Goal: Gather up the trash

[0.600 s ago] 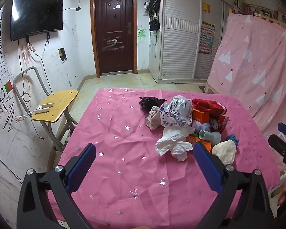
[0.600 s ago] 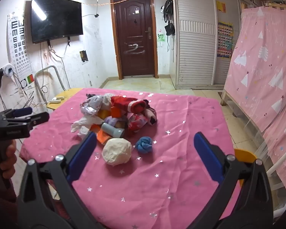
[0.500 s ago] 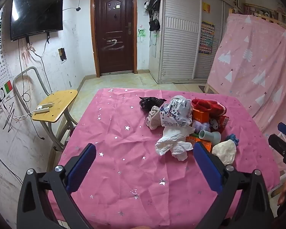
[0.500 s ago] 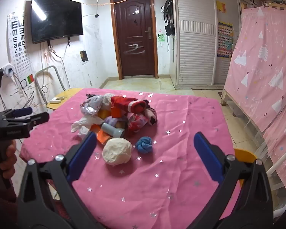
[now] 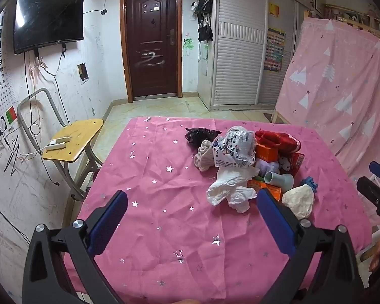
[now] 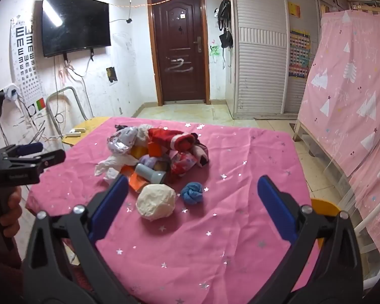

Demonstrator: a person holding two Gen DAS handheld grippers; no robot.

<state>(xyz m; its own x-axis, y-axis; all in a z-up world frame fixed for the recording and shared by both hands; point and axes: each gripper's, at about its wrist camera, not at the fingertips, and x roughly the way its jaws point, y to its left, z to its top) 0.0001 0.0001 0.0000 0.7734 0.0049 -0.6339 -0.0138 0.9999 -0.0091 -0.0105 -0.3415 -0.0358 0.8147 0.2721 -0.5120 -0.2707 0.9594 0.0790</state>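
The pink surface (image 5: 164,182) holds a trash heap (image 5: 243,162) beyond the spread, empty left claw (image 5: 190,217); the right claw (image 6: 190,202), likewise spread, frames a white wad (image 6: 156,201).

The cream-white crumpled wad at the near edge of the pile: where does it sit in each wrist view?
Left wrist: cream-white wad, right of centre, just beyond the right-hand blue pad, on the pile's near right end.
Right wrist: same wad, centre-left, in front of the pile.
Shared landmark: the blue knotted cloth right beside it.

walls: white, scuffed | door (image 5: 152,38): dark wood | TV (image 6: 76,22): wall-mounted | floor: tiled
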